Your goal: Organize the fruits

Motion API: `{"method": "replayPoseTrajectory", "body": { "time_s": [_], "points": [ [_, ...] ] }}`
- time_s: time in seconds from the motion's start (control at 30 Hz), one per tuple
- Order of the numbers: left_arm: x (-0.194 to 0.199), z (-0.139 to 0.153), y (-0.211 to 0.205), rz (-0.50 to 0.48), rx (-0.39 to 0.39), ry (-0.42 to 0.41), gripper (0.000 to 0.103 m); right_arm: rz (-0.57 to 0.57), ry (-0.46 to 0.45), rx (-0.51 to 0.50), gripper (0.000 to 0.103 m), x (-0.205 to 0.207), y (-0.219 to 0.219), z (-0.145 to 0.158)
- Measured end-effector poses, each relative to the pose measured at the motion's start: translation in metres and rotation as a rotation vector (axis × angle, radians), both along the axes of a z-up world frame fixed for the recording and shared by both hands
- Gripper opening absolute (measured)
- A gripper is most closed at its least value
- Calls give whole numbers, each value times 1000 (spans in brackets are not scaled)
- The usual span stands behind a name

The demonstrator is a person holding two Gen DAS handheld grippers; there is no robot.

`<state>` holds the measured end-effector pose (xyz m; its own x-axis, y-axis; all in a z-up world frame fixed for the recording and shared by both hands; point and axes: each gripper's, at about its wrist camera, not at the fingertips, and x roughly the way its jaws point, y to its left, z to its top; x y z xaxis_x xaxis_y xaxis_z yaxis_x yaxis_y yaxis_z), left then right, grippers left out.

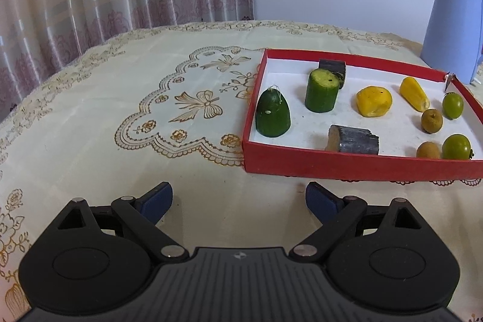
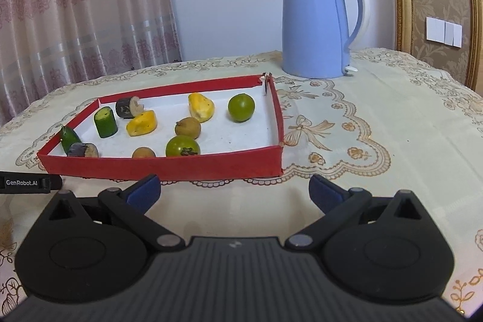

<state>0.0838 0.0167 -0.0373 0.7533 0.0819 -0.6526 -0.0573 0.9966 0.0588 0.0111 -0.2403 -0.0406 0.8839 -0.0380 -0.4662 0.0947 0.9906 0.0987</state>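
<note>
Red cardboard tray sat on the embroidered tablecloth, all produce inside it; none lay loose on the cloth in either view. Left gripper hung released, jaws wide apart, low over the cloth at the tray's 6 o'clock side; right gripper likewise released and empty, just before the near wall.

Layout, left wrist view, tray as clock face: cucumber tip at 9 o'clock; cucumber cylinder toward 11; dark chunk behind it at 12; second dark chunk at 6; two yellow pieces and past centre toward 2; two green round fruits and two brown round fruits clustered at 3 to 4.

Judgement: like already lay roughly near like, so the scene fitted either a sorted tray or one with grouping to tidy; no single move was indicated. If a piece were gripped: come from above, close across the narrow axis; round fruits would roll, cut yellow flesh would bruise.

Obstacles: tray walls block low approaches; the far right corner was torn; blue kettle stood at 1 o'clock beyond the tray, apart from it.
</note>
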Motion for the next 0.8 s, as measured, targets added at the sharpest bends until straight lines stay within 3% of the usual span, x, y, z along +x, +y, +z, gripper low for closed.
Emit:
{"method": "replayPoseTrajectory", "body": {
  "time_s": [0.43, 0.8],
  "points": [
    [-5, 0, -12, -14, 76, -29, 96, -7, -11, 19, 103, -1, -3, 0],
    [-5, 0, -11, -16, 72, -27, 96, 6, 1, 28, 103, 1, -4, -1]
  ]
}}
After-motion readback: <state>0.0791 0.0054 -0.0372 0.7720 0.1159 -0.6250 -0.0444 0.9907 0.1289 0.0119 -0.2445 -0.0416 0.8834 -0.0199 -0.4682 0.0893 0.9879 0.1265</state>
